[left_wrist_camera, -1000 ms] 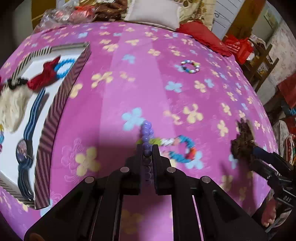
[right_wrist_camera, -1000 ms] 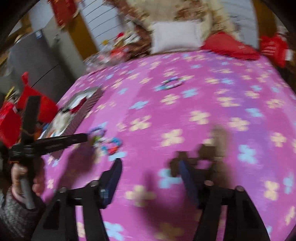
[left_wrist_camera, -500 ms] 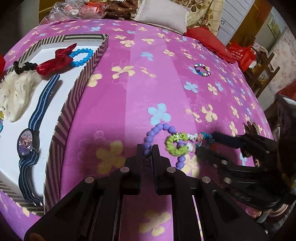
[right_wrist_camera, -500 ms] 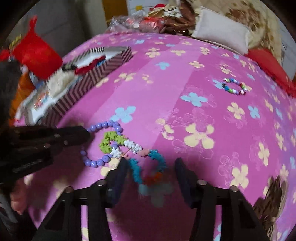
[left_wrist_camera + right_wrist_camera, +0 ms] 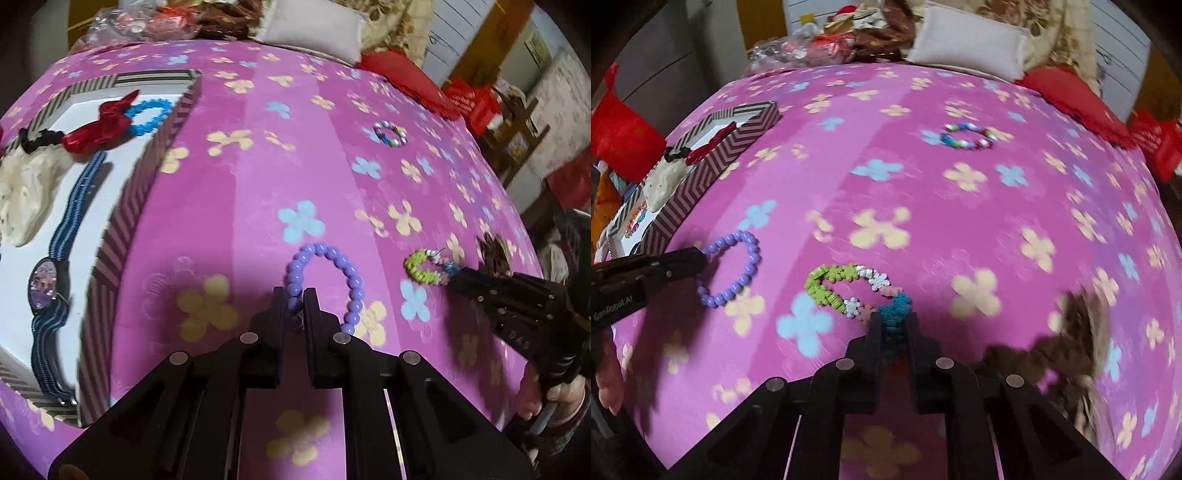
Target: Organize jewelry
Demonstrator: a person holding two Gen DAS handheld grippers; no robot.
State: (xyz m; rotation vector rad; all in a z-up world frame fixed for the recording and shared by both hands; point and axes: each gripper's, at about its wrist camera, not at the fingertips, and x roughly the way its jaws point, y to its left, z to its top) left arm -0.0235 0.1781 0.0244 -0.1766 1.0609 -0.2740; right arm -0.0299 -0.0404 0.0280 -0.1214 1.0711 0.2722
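On the bed [image 5: 258,155] near the box [image 5: 122,236], both bracelets are light, limp bead loops best pinched on the strand: the left gripper [image 5: 294,306] is clamped on the purple one [image 5: 325,266], the right gripper's [image 5: 894,325] jaws, just closing, pinch the multicolour one [image 5: 846,288].

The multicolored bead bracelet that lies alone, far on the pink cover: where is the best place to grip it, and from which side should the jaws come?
The multicolored bead bracelet lies flat as an open ring on the pink cover, touching nothing. Probably best: come from above, one jaw inside the ring and one outside, and pinch its near arc. Its beads look small, so a grip across the whole ring would likely slip.
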